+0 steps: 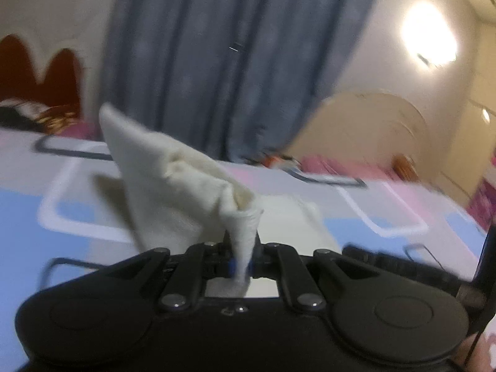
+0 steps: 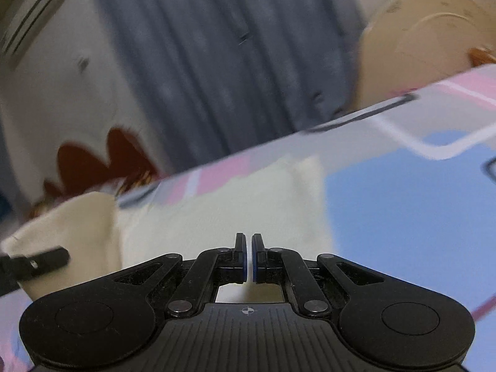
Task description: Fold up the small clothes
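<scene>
The cream cloth [image 1: 173, 183], soft and matte, rises in a creased cone off the pastel blue-pink patterned bedsheet [image 1: 62, 192], pinched tight in the left gripper [image 1: 242, 266]. The right gripper [image 2: 248, 255] hovers clenched, empty, above its flat part.

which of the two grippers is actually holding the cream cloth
The left gripper: a bunched corner of the cream cloth is pinched between its fingers. The right gripper is shut on nothing.

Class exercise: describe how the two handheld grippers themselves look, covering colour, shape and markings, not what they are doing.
Both the left gripper and right gripper are matte black, with broad rounded bodies, scissor-like linkage bars on silver pivot pins, and thin blue finger pads. The right body is ribbed with a small crosshair mark.
</scene>
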{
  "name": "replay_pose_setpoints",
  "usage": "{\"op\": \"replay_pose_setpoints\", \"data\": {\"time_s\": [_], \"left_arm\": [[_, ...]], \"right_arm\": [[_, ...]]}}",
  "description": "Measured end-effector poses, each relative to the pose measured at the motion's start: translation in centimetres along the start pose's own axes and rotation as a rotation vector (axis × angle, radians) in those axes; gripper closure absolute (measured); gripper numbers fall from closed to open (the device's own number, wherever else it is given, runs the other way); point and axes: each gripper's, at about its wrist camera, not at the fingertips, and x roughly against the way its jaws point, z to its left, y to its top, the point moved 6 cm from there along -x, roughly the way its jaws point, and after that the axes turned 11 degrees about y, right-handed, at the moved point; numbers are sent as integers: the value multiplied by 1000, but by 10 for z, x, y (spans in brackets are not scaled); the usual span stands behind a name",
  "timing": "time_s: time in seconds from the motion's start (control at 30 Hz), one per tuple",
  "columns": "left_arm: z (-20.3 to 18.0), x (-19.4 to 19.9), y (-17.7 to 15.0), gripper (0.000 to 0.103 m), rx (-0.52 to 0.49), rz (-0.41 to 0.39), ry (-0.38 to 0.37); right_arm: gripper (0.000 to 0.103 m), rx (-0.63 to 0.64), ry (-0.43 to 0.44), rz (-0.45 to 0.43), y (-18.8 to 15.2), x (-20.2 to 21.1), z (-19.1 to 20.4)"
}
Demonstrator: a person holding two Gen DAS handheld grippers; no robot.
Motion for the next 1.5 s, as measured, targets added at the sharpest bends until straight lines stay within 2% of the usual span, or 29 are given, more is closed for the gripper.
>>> {"op": "replay_pose_setpoints", "data": {"time_s": [0.13, 0.2, 0.23, 0.27, 0.3, 0.33, 0.37, 0.43, 0.47, 0.5, 0.6, 0.63, 0.7, 0.77, 0.93, 1.1, 1.23, 1.27, 1.3, 1.37, 1.4, 1.5], "left_arm": [[-57, -27, -22, 96, -111, 74, -63], [-83, -36, -43, 86, -162, 154, -145], [-93, -38, -53, 73, -206, 201, -185], [-99, -32, -56, 70, -234, 198, -207], [-96, -24, -55, 63, -236, 163, -205], [-88, -15, -49, 39, -220, 123, -207], [-74, -6, -43, 24, -182, 84, -205], [-35, 0, -20, 24, -77, 12, -163], [-15, -2, -11, 24, -36, -8, -118], [5, -8, -2, 24, 3, -20, -61], [55, -37, 9, 30, 92, 34, 61], [68, -45, 7, 30, 127, 60, 69], [85, -62, 0, 31, 185, 119, 76], [93, -63, -10, 33, 202, 156, 75], [107, -59, -17, 33, 223, 182, 79], [114, -78, -25, 35, 224, 212, 87], [116, -83, -27, 38, 191, 218, 77], [114, -83, -27, 38, 175, 216, 78], [112, -84, -27, 38, 162, 216, 79], [110, -83, -25, 40, 150, 207, 84], [109, -81, -22, 41, 154, 192, 78], [103, -80, -17, 42, 191, 160, 35]], "right_arm": [[100, -60, -23, -62, 26, 31, -27], [100, -75, -15, -61, 31, 41, -37], [100, -81, -7, -53, 33, 43, -41], [100, -85, 9, -42, 33, 44, -43], [100, -85, 23, -26, 34, 44, -43], [100, -82, 33, -17, 36, 46, -42], [100, -75, 49, 0, 36, 44, -41], [88, -60, 82, 22, 30, 41, -32], [63, -46, 101, 30, 29, 36, -26], [46, -35, 115, 32, 26, 30, -22], [46, -6, 178, 78, 19, 6, -2], [46, -3, 199, 103, 17, -5, 3], [50, 8, 216, 143, 13, -25, 12], [50, 0, 222, 182, 9, -43, 13], [50, -5, 229, 289, -1, -76, 8], [50, 6, 279, 305, -7, -85, 18], [50, -96, 335, 287, -3, -97, 10], [55, -120, 340, 279, -2, -99, 7], [71, -131, 326, 276, -1, -102, 4], [86, -115, 304, 279, 1, -103, 3], [89, -88, 294, 274, 3, -100, 7], [91, 109, 236, 216, 7, -80, 29]]}}
